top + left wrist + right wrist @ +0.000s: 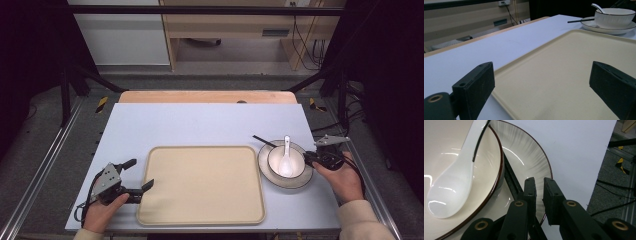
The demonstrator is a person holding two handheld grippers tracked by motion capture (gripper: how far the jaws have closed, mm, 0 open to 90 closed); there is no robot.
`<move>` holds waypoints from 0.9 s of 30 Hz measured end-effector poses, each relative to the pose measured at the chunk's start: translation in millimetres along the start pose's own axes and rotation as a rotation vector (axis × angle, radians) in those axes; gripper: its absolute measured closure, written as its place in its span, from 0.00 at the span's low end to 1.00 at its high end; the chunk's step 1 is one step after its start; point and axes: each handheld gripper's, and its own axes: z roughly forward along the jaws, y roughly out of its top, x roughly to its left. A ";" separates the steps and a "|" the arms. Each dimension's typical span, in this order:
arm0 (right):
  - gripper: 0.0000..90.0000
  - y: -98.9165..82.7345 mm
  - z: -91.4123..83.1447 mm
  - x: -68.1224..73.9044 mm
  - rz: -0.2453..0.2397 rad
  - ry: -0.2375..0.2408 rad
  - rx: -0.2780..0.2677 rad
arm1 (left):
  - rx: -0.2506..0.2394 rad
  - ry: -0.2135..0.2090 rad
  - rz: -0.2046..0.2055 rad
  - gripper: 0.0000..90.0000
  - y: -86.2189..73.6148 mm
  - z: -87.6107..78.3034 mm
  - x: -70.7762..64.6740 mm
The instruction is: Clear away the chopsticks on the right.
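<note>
Right gripper view: glossy white spoon in round bowl

Beige tray on the table

So the tray sits on the tabletop toward the near edge, roughly in the middle. Just to its right is a plate with a bowl on it, and a spoon lies in the bowl. A chopstick pokes out behind-left from the plate. Left gripper is at the tray's left edge, right gripper at the plate's right rim.
</note>
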 end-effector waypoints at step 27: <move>0.95 -5.7 -1.2 5.1 -0.039 0.028 0.003 | 0.002 0.001 0.002 0.07 0.0 0.6 -1.1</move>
